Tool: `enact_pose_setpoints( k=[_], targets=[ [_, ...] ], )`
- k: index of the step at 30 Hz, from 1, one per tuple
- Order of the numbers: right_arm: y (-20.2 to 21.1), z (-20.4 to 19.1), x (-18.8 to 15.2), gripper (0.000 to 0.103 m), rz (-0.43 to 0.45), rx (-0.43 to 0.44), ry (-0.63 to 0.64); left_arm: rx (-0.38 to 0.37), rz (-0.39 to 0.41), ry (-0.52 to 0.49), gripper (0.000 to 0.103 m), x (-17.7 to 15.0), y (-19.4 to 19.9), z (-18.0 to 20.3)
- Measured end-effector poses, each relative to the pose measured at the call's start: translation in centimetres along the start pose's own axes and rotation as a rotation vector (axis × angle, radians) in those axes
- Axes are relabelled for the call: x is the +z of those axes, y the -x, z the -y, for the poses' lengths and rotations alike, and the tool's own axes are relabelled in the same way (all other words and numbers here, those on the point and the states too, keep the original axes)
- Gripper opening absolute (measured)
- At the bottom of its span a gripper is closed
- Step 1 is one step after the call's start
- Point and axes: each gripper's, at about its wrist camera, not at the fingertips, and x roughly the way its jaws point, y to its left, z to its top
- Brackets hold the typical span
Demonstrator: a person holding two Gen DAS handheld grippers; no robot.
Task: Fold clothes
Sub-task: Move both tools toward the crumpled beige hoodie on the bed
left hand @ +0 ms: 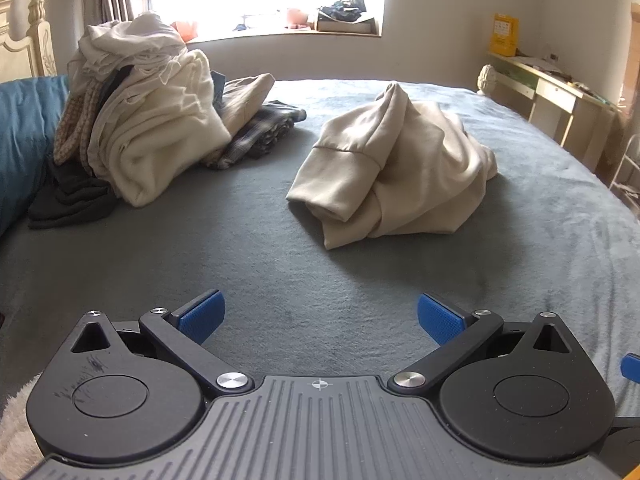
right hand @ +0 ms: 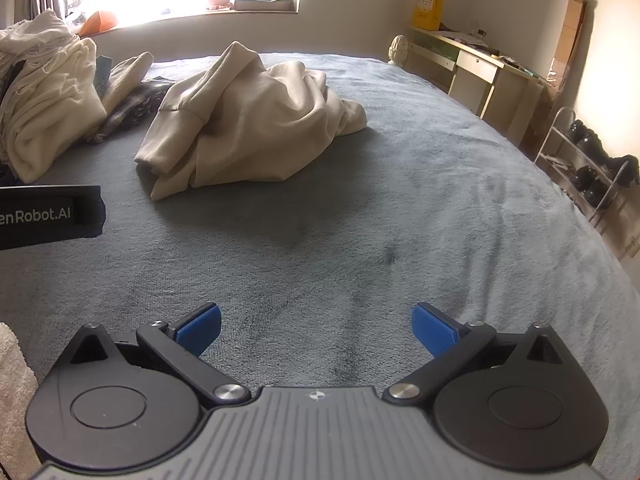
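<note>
A crumpled beige sweatshirt [left hand: 396, 168] lies alone on the grey blanket [left hand: 280, 264] of the bed, ahead and a little right of my left gripper [left hand: 320, 318]. In the right wrist view the sweatshirt [right hand: 248, 124] lies ahead and to the left of my right gripper [right hand: 316, 326]. Both grippers are open and empty, with blue pads [left hand: 202, 316] spread wide, low over bare blanket well short of the sweatshirt. A pile of unfolded clothes [left hand: 148, 120] sits at the far left of the bed.
A blue pillow [left hand: 24, 136] and cream headboard [left hand: 32, 40] lie left. A desk [right hand: 480, 68] and shoe rack [right hand: 588, 160] stand past the bed's right edge. The left gripper's strap [right hand: 48, 216] shows at left in the right wrist view. A window sill [left hand: 300, 28] holds clutter.
</note>
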Motion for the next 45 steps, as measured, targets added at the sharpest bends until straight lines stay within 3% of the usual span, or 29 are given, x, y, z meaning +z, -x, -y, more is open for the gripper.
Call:
enact_pose_setpoints(
  k=[5, 15, 45],
  targets=[
    [0.3, -0.4, 0.0, 0.103, 0.016, -0.005, 0.008, 0.009, 0.023, -0.014, 0.103, -0.4, 0.2, 0.5],
    [1.0, -0.3, 0.3, 0.103, 0.037, -0.018, 0.019, -0.017, -0.006, -0.012, 0.103, -0.5, -0.1, 0.3],
    [0.9, -0.3, 0.3, 0.103, 0.038, -0.04, 0.027, 0.018, -0.01, -0.016, 0.103, -0.6, -0.1, 0.2]
  ],
)
